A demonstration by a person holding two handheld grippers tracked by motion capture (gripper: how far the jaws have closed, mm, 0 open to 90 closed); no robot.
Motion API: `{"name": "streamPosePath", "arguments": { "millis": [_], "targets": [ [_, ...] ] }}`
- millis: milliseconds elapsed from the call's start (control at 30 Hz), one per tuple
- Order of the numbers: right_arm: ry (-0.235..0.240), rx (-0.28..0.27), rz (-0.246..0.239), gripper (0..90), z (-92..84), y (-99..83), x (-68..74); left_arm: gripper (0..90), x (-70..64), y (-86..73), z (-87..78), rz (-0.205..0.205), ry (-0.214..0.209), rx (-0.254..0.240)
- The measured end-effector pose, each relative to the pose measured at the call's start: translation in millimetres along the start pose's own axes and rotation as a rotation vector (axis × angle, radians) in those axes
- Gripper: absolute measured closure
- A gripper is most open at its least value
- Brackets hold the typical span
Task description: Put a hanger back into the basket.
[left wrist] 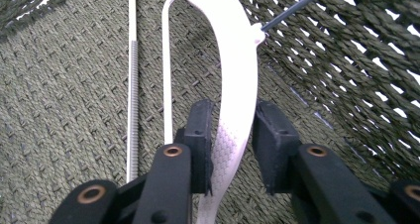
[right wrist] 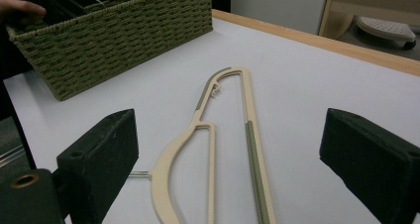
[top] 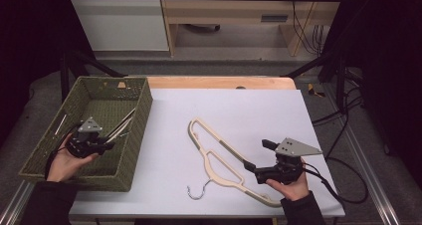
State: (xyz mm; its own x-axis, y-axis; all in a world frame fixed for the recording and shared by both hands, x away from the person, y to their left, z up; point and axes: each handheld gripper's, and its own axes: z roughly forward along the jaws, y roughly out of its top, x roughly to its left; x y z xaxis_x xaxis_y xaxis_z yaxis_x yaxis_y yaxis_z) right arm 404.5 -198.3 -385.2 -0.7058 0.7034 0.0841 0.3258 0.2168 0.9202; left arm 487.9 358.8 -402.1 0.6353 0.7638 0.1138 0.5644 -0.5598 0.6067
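Observation:
A white plastic hanger (top: 124, 121) lies in the green woven basket (top: 142, 116) at the left, leaning toward its right wall. My left gripper (top: 110, 146) reaches into the basket. Its jaws straddle the white hanger's (left wrist: 233, 60) arm, the left pad touching it and the right pad a little clear of it, so my left gripper (left wrist: 233, 120) is open. A beige hanger (top: 224, 144) with a metal hook (top: 198, 192) lies flat on the white tabletop. My right gripper (top: 258, 155) sits at its near right end, jaws wide apart. In the right gripper view the beige hanger (right wrist: 183, 140) lies ahead of my right gripper (right wrist: 230, 130), untouched.
A thin ridged metal rod (left wrist: 132, 85) lies on the basket floor (left wrist: 59, 110) beside the white hanger. The basket (right wrist: 114, 40) stands at the table's left edge. A wooden strip (top: 224, 82) borders the white table surface (top: 249, 105) at the back. Cables trail off the table at the right.

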Motion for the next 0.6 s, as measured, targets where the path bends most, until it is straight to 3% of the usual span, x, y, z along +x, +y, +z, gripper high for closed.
{"name": "streamPosePath", "arguments": {
  "millis": [367,467,500,533,600],
  "targets": [
    [0.003,-0.013,-0.007,8.8,-1.9,0.3,0.0,50.0,3.4,-0.7,-10.3,-0.028,0.005,-0.101],
    [0.006,-0.018,-0.002,8.7,-2.1,0.5,0.3,40.1,6.2,0.8,-21.2,-0.074,0.028,-0.185],
    [0.006,-0.018,-0.002,8.7,-2.1,0.5,0.3,37.6,6.2,0.8,-21.2,-0.074,0.028,-0.185],
    [0.010,-0.019,-0.001,8.5,-2.5,0.7,0.3,35.3,7.4,1.3,-25.8,-0.086,0.034,-0.214],
    [0.014,-0.021,-0.002,8.4,-2.8,0.7,0.1,30.7,7.7,2.1,-40.9,-0.136,0.046,-0.328]
  ]
}}
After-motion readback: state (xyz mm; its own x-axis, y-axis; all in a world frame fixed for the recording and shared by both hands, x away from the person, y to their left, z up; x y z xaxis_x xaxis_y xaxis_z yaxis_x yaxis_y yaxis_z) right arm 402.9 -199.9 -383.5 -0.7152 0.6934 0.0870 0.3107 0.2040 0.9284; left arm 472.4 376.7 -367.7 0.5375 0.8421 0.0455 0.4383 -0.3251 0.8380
